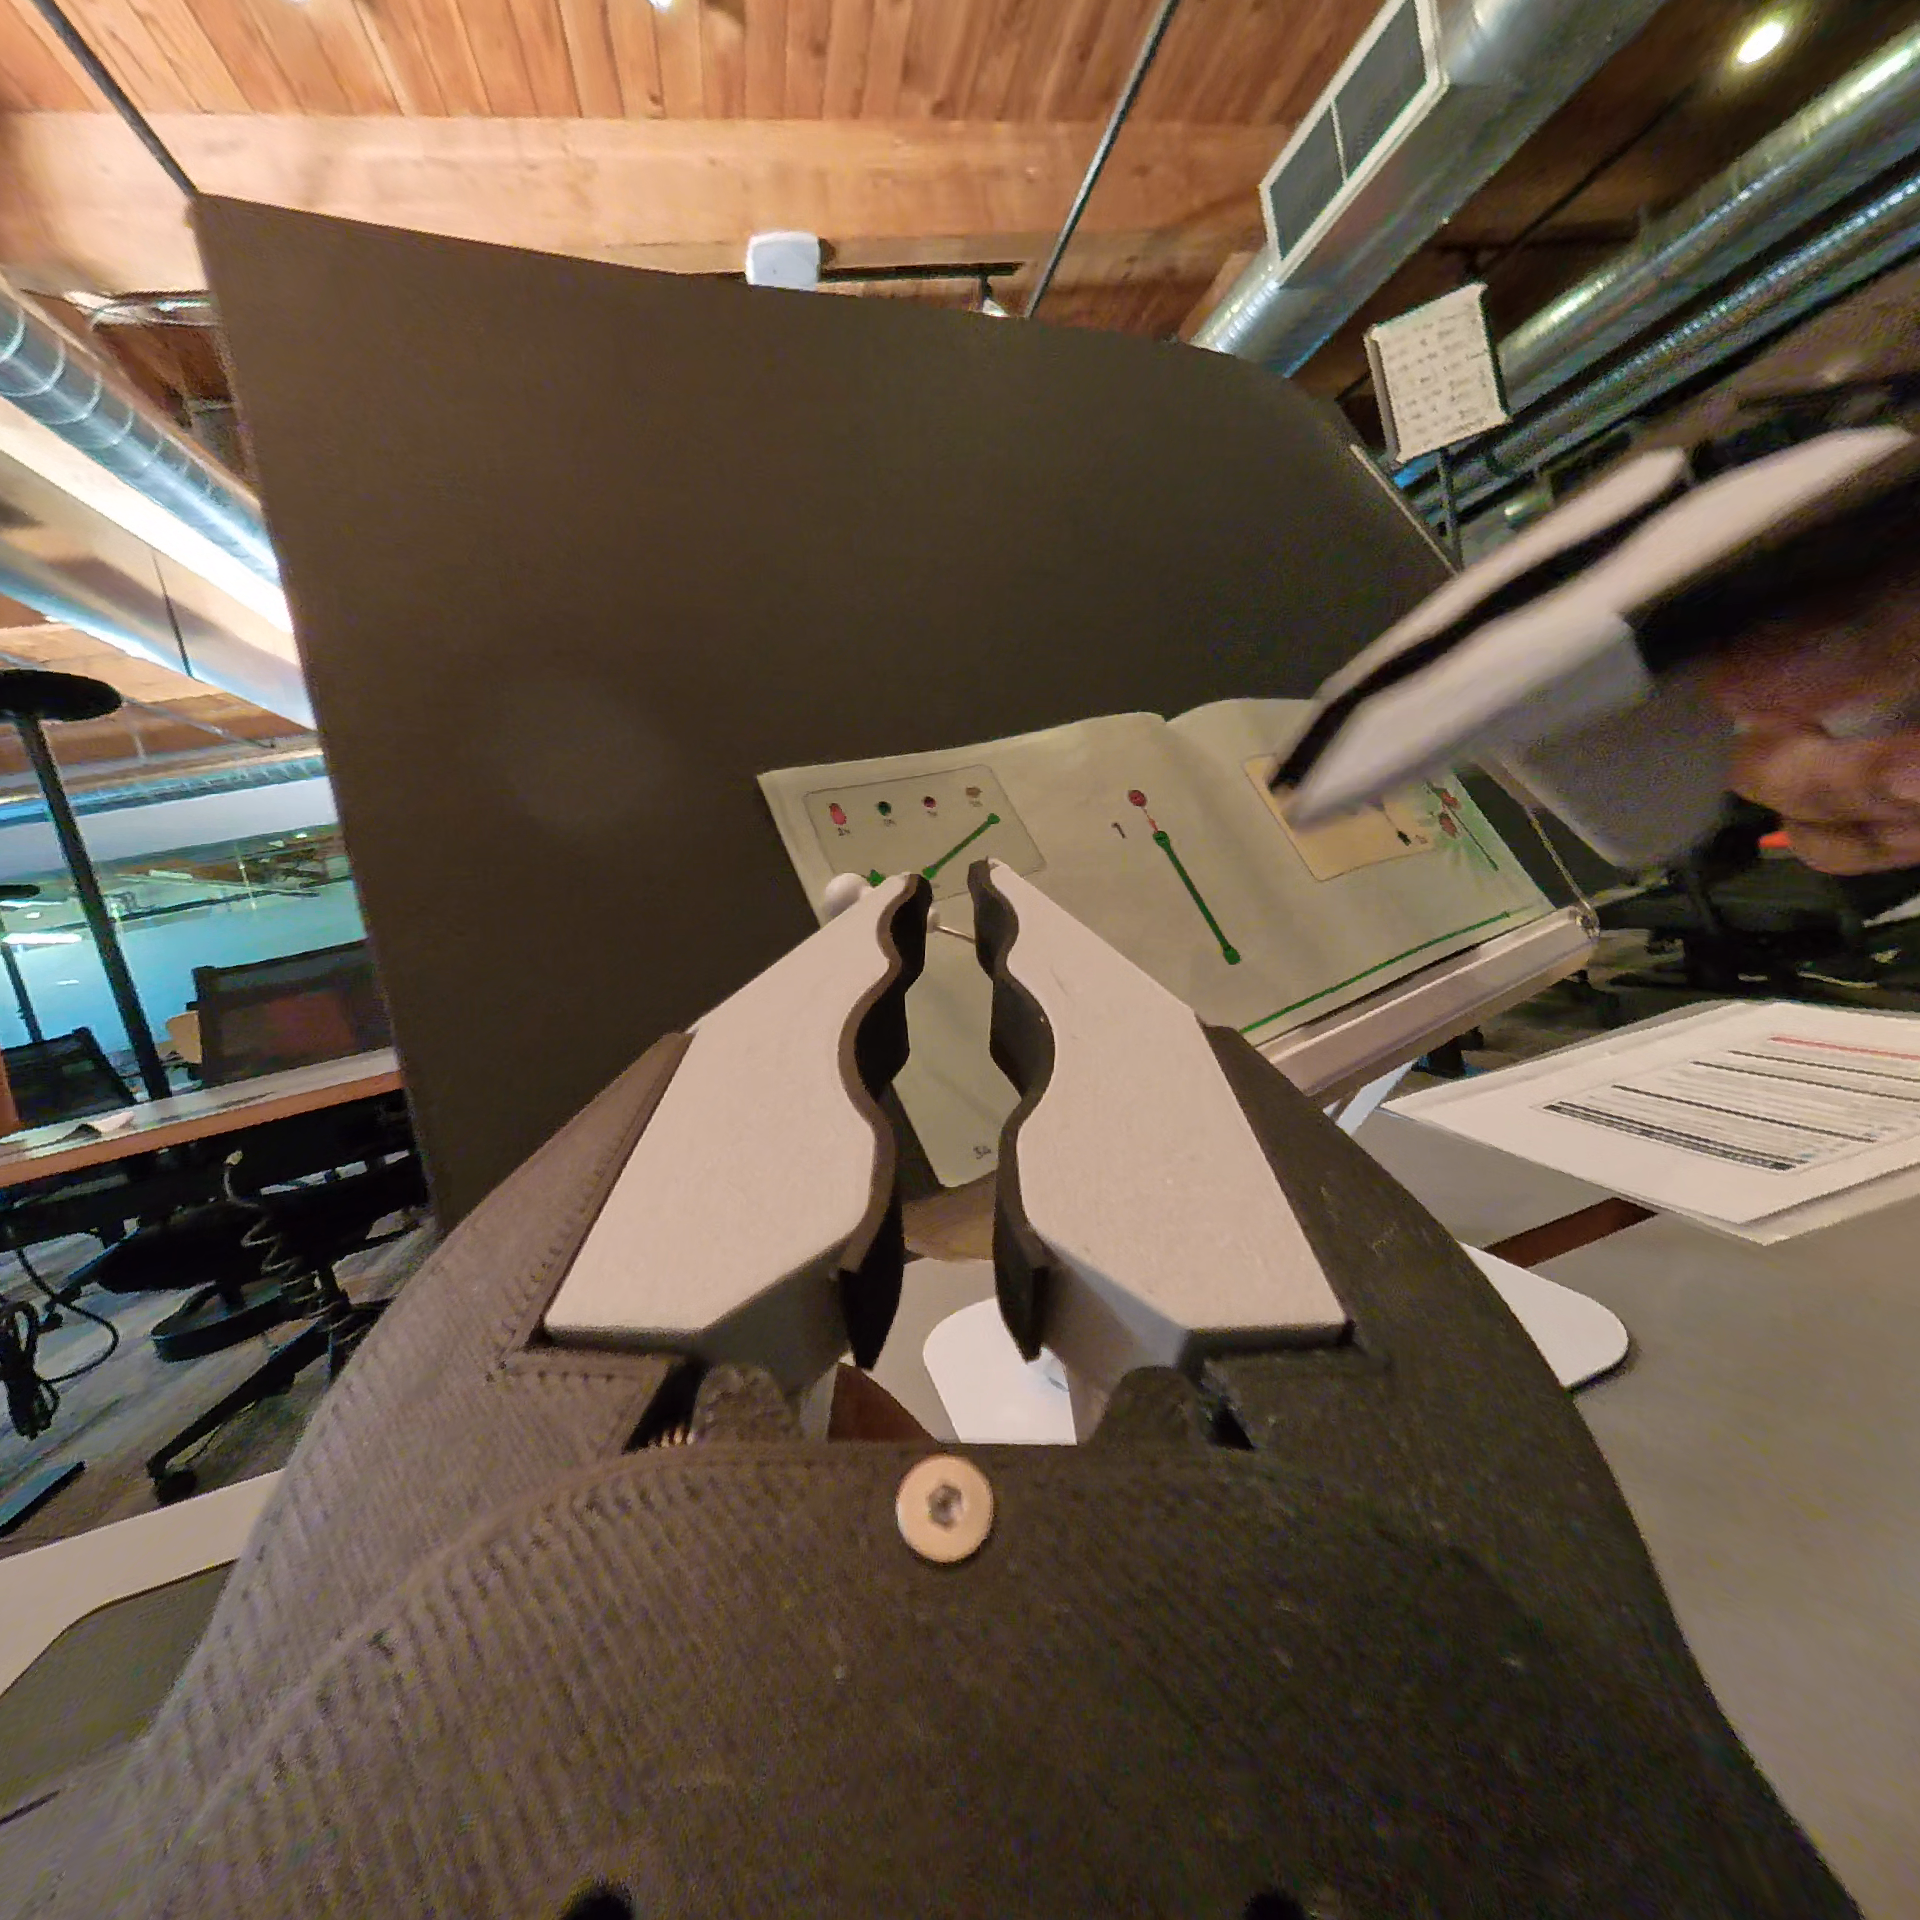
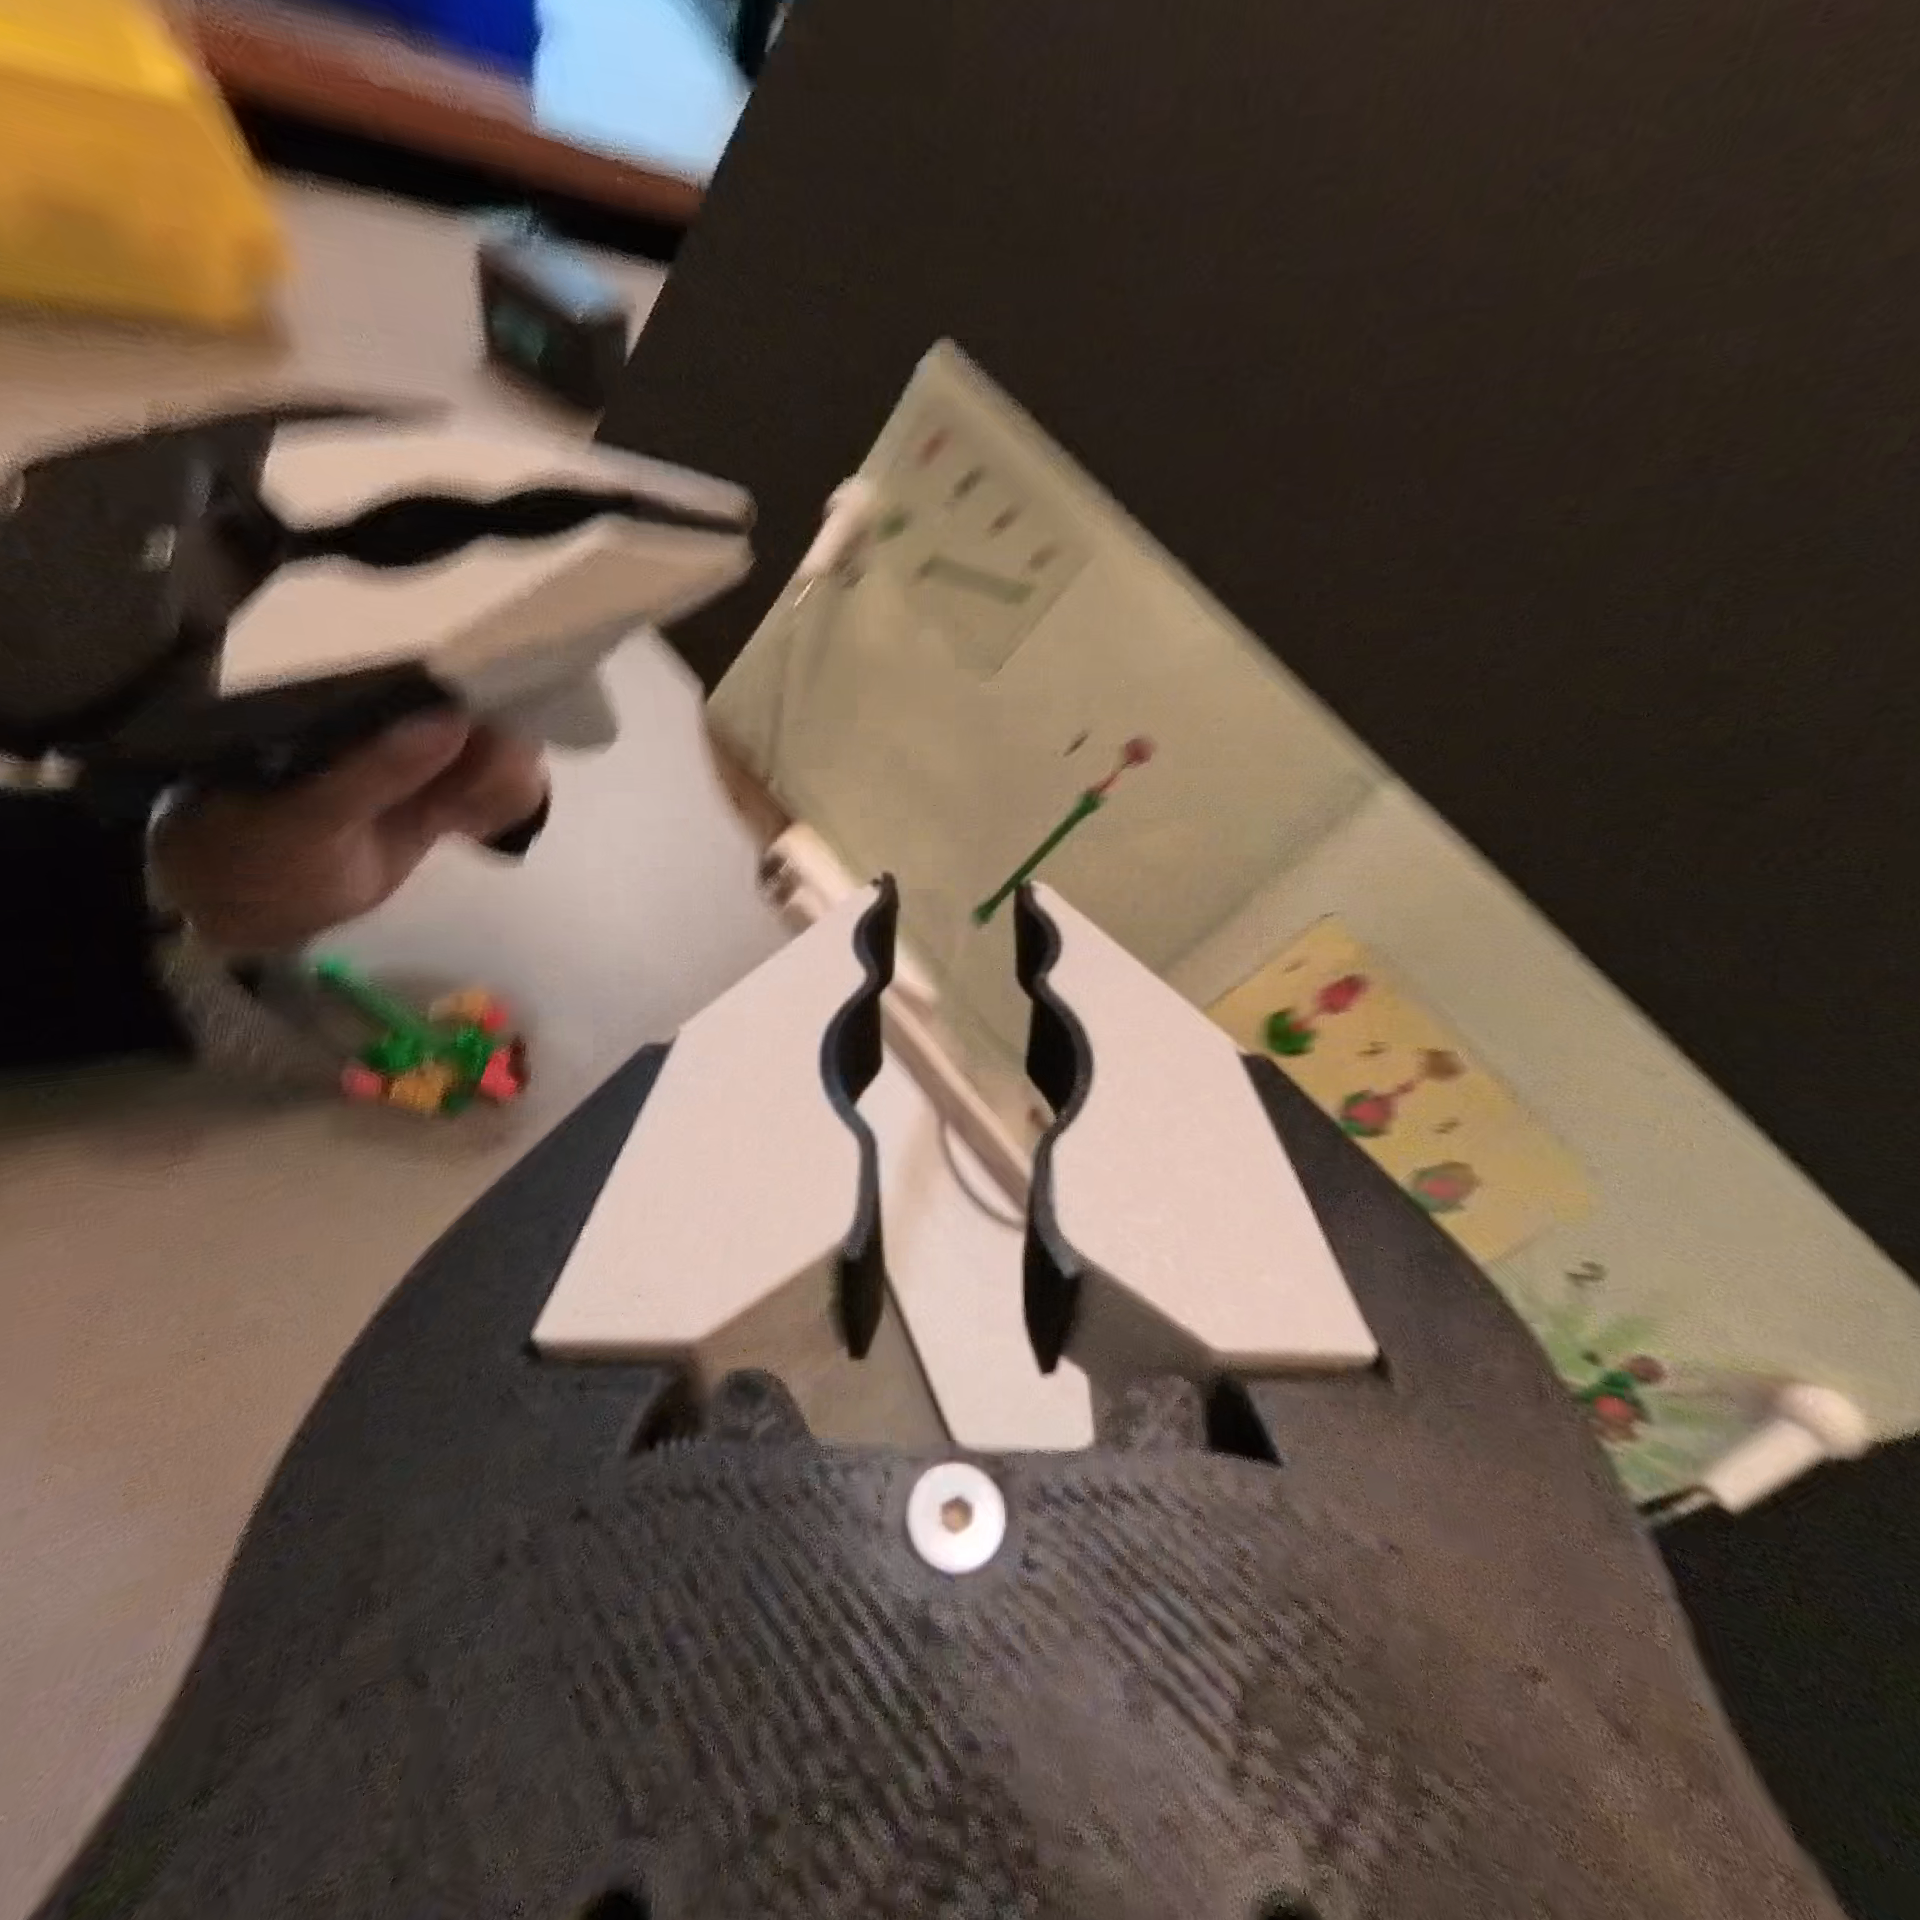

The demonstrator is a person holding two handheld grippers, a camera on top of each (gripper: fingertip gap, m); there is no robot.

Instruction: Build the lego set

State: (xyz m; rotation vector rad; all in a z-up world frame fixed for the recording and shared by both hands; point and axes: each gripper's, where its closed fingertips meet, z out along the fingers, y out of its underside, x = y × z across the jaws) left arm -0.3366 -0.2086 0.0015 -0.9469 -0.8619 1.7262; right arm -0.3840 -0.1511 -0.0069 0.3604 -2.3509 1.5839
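My left gripper [image 1: 951, 883] is held up in the air with its jaws a narrow gap apart and nothing between them. It points at the open instruction booklet [image 1: 1122, 862] on its stand. My right gripper [image 2: 956, 899] is open and empty, and also faces the booklet [image 2: 1195, 831]. In the left wrist view the right gripper [image 1: 1294, 795] is blurred, with its tips just in front of the booklet's right page. A small cluster of green, red and orange lego pieces [image 2: 436, 1060] lies on the grey table, below the left gripper [image 2: 727, 530].
A black backboard [image 1: 727, 623] stands behind the booklet. A printed sheet [image 1: 1714, 1112] lies on the table at the right. A yellow object [image 2: 104, 156] and a small dark box [image 2: 551, 322] sit at the far left. A hand [image 2: 364, 821] holds the left gripper. The gap from one gripper's tips to the other's is roughly 8 centimetres.
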